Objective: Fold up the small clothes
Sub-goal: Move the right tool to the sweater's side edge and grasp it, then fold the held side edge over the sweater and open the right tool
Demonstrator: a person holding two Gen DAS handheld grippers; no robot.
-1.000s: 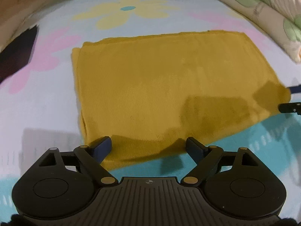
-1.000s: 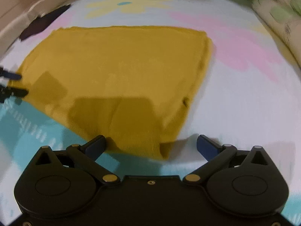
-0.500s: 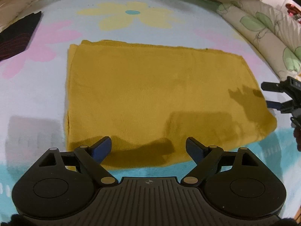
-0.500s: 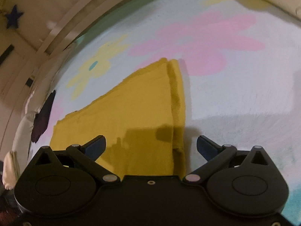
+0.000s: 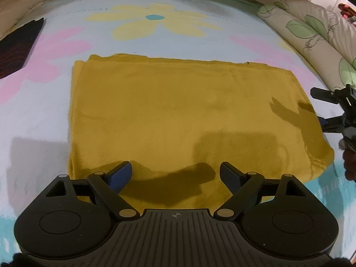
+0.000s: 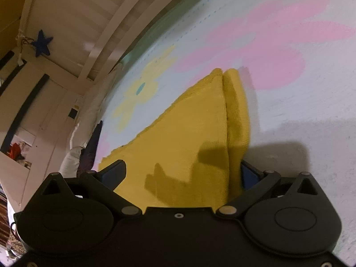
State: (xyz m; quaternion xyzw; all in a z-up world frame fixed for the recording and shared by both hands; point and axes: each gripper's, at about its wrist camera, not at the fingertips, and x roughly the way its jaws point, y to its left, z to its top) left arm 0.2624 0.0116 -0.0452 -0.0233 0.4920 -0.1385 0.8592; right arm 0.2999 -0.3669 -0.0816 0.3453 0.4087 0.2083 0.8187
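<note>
The left tongs [image 5: 175, 173] are hanging released, wide apart, just above the near edge of the yellow cloth [image 5: 178, 115], gripping nothing. The right tongs [image 6: 182, 173] are also standing spread and unclenched, straddling the cloth's folded right edge, with one finger [image 6: 249, 173] lying just beside the doubled hem. The cloth is lying flat, folded into a rectangle, on the bed sheet [image 5: 44, 93] printed with pink and yellow flowers. A dark garment [image 5: 15, 53] is resting at the sheet's far left, and a leaf-patterned pillow [image 5: 316, 33] is lying along the right.

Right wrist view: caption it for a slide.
Open right gripper straddling the edge of a folded mustard-yellow knit garment on a flower-print sheet.
</note>
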